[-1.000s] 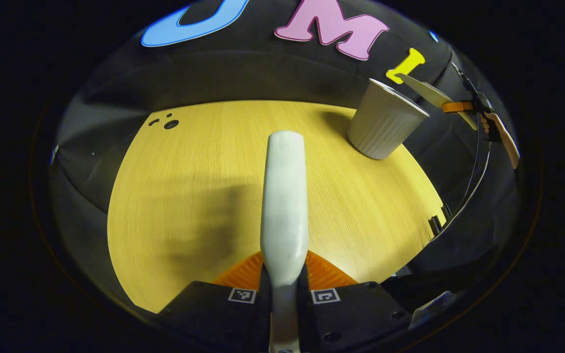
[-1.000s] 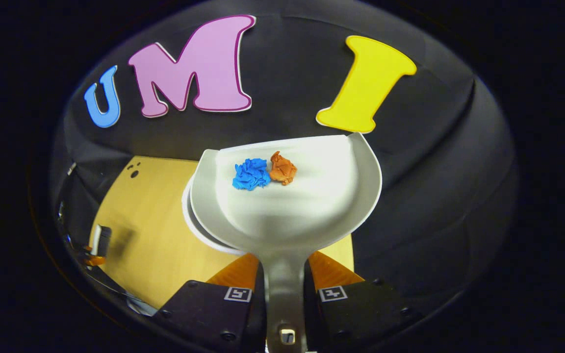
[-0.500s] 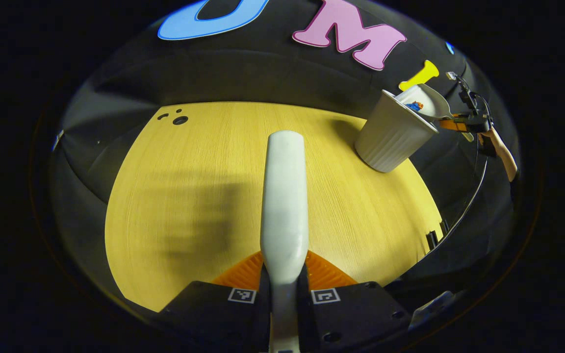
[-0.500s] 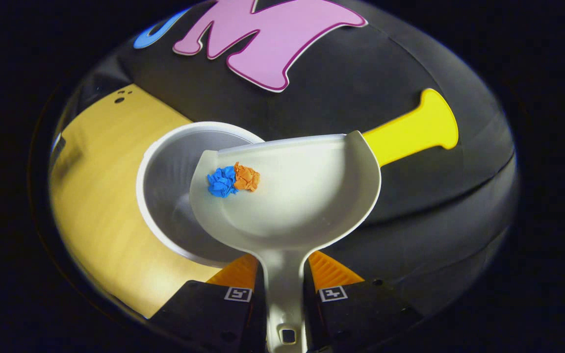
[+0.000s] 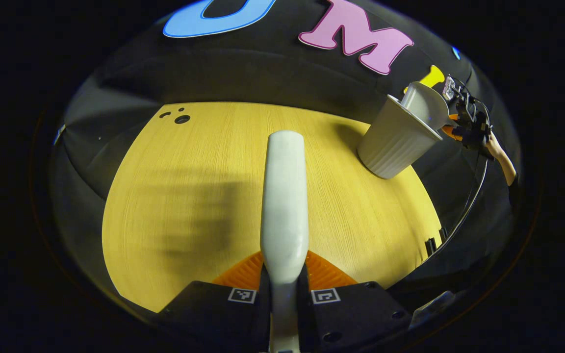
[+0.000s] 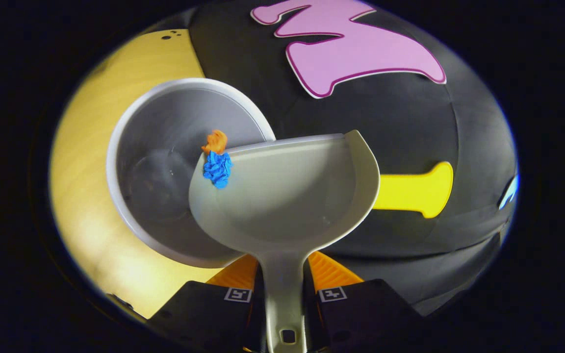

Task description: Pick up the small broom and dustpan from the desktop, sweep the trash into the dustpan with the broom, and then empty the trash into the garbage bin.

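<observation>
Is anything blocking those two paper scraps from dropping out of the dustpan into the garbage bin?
Nothing visible does. The blue paper scrap and orange paper scrap sit at the dustpan's front corner, tipped over the open garbage bin. The bin's mouth below them has no cover over it; the orange one is already past the pan's edge.

The pale plastic broom handle (image 5: 284, 206) hides its own bristles, and its lower end is cut off at the bottom edge. The tilted white dustpan (image 6: 287, 191) covers part of the round white ribbed garbage bin's rim (image 6: 130, 225), and the dustpan's underside cannot be seen.
</observation>
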### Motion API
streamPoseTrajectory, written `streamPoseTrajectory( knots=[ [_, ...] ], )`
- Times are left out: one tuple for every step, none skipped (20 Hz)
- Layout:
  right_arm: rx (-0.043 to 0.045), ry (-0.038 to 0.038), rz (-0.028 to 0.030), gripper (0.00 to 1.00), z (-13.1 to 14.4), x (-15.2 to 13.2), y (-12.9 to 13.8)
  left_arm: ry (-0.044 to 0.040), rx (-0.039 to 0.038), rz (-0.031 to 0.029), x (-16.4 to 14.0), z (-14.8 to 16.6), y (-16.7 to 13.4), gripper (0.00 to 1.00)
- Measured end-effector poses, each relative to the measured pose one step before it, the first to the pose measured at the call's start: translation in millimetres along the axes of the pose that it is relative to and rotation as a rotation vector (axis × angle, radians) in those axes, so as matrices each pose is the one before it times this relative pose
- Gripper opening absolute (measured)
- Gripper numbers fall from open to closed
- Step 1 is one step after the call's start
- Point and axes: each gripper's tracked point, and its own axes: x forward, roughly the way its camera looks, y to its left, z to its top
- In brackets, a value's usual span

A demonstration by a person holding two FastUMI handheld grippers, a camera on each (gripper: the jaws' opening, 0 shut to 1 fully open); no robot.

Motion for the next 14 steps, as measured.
streamPoseTrajectory(
  knots=[
    [-0.02725,0.00028,-0.00353,0.34,-0.96,2.25,-1.41,0.00015,-0.00125,0.00038,-0.27,-0.29,0.51,0.27],
    [-0.03319,0.00316,-0.01014,0.34,1.12,1.49,-3.09,0.00128,-0.00267,-0.00012,0.03,-0.27,0.38,0.27],
    [-0.04534,0.00228,-0.0128,0.31,0.82,1.03,-2.72,0.00109,-0.00289,0.00081,0.29,-0.52,1.26,0.27],
    [-0.0457,0.00152,-0.01022,0.34,1.54,3.61,0.11,0.00112,-0.00179,0.00087,-0.28,0.0,0.75,0.27],
    [-0.02913,-0.00208,0.00649,0.34,1.47,3.34,1.07,0.00013,-0.00067,0.00135,-0.15,0.08,1.36,0.27],
    [-0.01553,0.00187,0.00767,0.34,-0.94,3.33,2.56,-0.0009,0.00045,0.00086,-0.16,0.48,0.72,0.27],
    [-0.00618,0.0019,0.00146,0.34,0.55,0.97,2.03,-0.00034,-0.00169,0.0018,-0.03,0.99,0.43,0.27],
    [-0.00736,0.00232,-0.00495,0.34,1.26,-5.24,2.68,-0.00095,-0.0011,-0.00039,-0.48,0.05,-0.37,0.26],
    [-0.00382,-0.00188,0.00207,0.35,2.23,-2.62,2.18,-0.00045,-0.00177,-0.00173,-0.27,0.79,-0.53,0.27],
    [-0.00523,-0.00339,0.00485,0.34,2.26,-0.25,2.65,-0.00074,-0.00093,-0.00245,1.02,-0.57,-0.2,0.26],
    [-0.0124,0.00114,0.004,0.31,1.22,-0.67,2.06,-0.00203,0.00117,-0.00156,0.06,0.9,-0.37,0.27],
    [-0.00802,0.0034,0.01506,0.34,1.13,-0.33,3.16,-0.00013,0.00161,-0.00113,0.21,-0.44,-0.36,0.27],
    [0.00461,0.00661,0.0261,0.34,-0.52,1.19,3.39,-0.0025,0.00096,-0.00285,-0.04,1.06,-0.32,0.27],
    [0.02624,0.0073,0.02703,0.31,0.32,4.32,2.23,-0.00115,0.00026,-0.00081,0.48,-0.12,-0.3,0.27]
  ],
)
